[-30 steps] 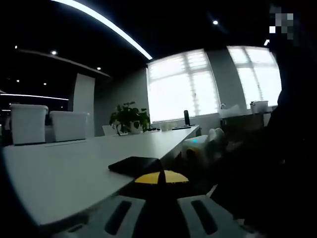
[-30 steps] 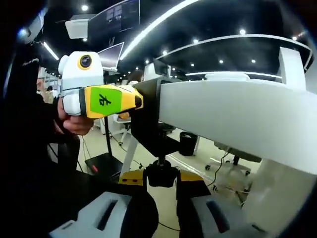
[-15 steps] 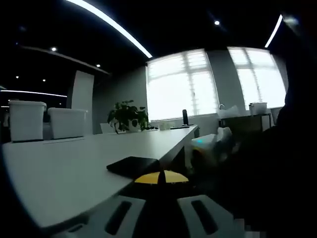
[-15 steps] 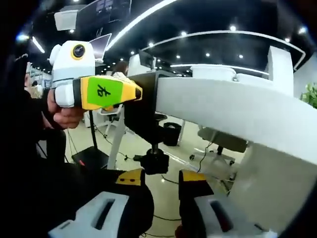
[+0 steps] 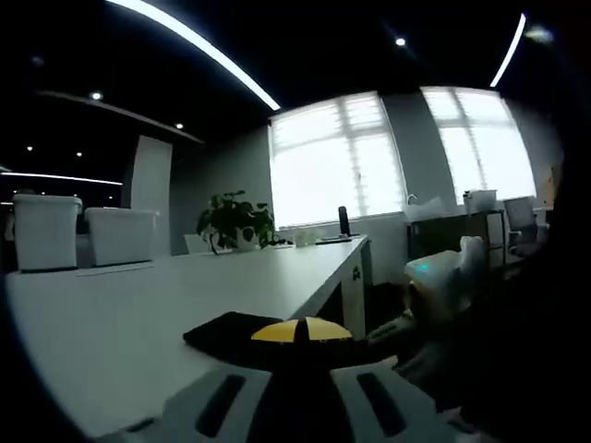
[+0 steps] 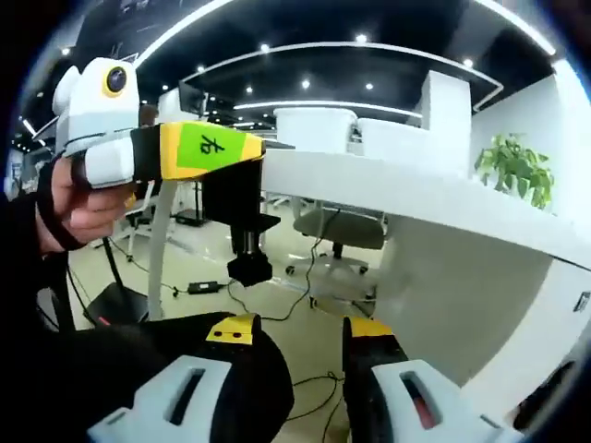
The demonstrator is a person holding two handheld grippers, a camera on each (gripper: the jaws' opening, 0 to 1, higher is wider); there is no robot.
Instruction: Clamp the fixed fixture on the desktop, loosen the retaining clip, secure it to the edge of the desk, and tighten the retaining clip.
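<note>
clamp sitting on the counter edge

the black clamp [image 6: 235, 208] is hanging on the edge of the white counter [image 6: 416, 198], its knob [image 6: 249, 269] under it. the left gripper [image 6: 199, 152] is gripping the clamp's top. the right gripper [image 6: 300, 337] is waiting below the knob, jaws open and holding nothing.

Potted plant [image 5: 235, 221] before bright windows [image 5: 337, 159] (backlit), white office chair [image 6: 337, 226], floor cables [image 6: 305, 293]

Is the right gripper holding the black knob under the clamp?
No, the right gripper is open and apart from the knob, which hangs free.
</note>
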